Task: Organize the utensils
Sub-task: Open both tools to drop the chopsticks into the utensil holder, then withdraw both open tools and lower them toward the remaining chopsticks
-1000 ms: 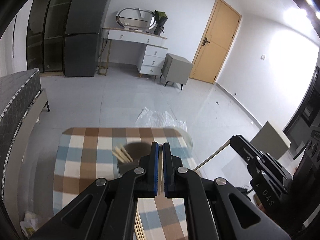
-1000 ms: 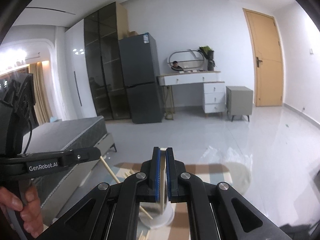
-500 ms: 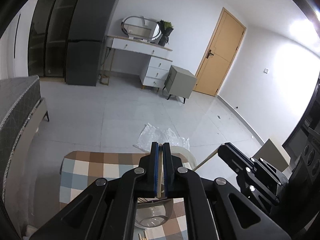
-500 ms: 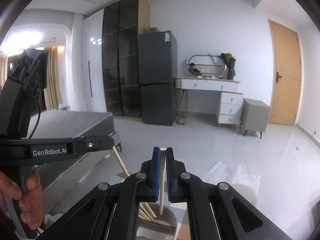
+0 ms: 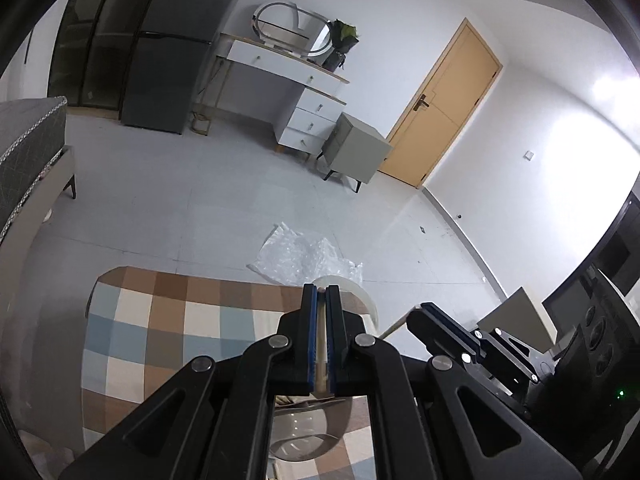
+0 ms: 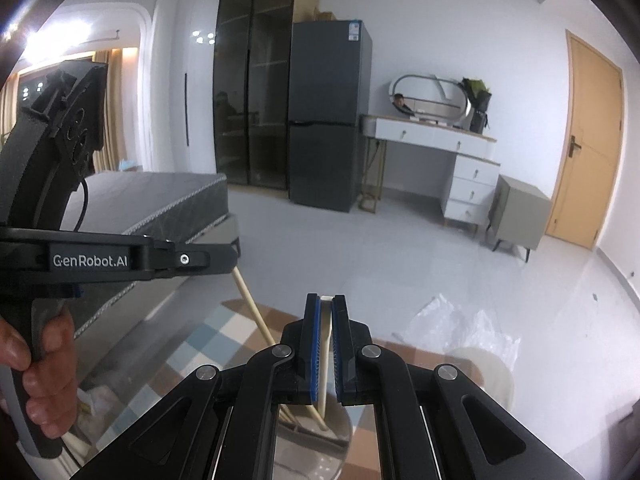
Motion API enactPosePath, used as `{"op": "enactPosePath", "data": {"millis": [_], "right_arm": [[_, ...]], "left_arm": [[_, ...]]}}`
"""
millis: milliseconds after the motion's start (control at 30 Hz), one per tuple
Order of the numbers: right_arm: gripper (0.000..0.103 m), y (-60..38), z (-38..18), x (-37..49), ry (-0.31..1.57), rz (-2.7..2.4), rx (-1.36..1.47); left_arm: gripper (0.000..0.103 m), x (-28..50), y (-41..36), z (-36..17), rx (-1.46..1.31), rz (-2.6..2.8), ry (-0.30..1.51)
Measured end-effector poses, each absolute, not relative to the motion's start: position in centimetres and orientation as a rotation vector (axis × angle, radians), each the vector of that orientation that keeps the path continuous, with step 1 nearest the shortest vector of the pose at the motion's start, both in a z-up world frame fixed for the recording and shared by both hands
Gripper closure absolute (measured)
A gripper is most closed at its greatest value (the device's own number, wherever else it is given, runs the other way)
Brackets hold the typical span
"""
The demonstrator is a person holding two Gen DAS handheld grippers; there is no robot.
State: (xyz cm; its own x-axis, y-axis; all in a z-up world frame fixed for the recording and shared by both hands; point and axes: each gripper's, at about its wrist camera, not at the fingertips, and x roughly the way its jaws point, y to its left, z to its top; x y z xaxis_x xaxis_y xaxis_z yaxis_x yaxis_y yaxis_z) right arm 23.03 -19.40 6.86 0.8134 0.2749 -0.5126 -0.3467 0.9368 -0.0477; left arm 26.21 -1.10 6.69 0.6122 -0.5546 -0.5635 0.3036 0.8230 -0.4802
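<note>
Both chopsticks poised over the holder, drop still to come

The left tool and right tool each clamp one pale chopstick above the holder on the checked desk (a few sticks already inside); release remains.

Since a second ago I have brought both tools forward and lower over the checkered table. In the left wrist view the glass cup, earlier a faint rim past the left gripper, now sits right beneath its fingers at 6 o'clock. The loose chopsticks seen on the cloth at 9 o'clock are gone from sight. The right gripper has slid in from 3 o'clock, closer to my left one. In the right wrist view the chopstick leaning from the left tool now reaches down into the cup.
</note>
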Motion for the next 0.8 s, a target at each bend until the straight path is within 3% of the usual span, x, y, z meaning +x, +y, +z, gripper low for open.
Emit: {"op": "enactPosePath", "data": {"millis": [433, 567, 600, 667, 700, 733, 800], "right_arm": [[0.098, -19.3, 3.9, 24.3, 0.636, 0.348, -0.133], [0.081, -19.8, 4.0, 24.3, 0.65, 0.344, -0.091], [0.081, -20.0, 4.1, 24.1, 0.645, 0.344, -0.082], [0.076, -20.3, 4.4, 23.8, 0.637, 0.336, -0.08], [0.074, -20.5, 4.5, 23.4, 0.636, 0.328, -0.077], [0.073, -20.7, 4.7, 23.2, 0.633, 0.325, -0.072], [0.071, -20.8, 4.8, 22.6, 0.628, 0.316, -0.063]], "left_arm": [[0.103, 26.3, -1.2, 4.6, -0.336, -0.512, 0.832], [0.103, 26.6, -0.8, 4.0, -0.346, -0.498, 0.894], [0.098, 26.5, -0.8, 4.1, -0.341, -0.491, 0.9], [0.075, 26.2, -0.4, 4.4, -0.338, -0.478, 0.895], [0.053, 26.0, -0.2, 4.5, -0.342, -0.468, 0.886], [0.044, 25.6, 0.2, 4.8, -0.353, -0.446, 0.87], [0.043, 25.0, 0.7, 5.2, -0.363, -0.421, 0.852]]}}
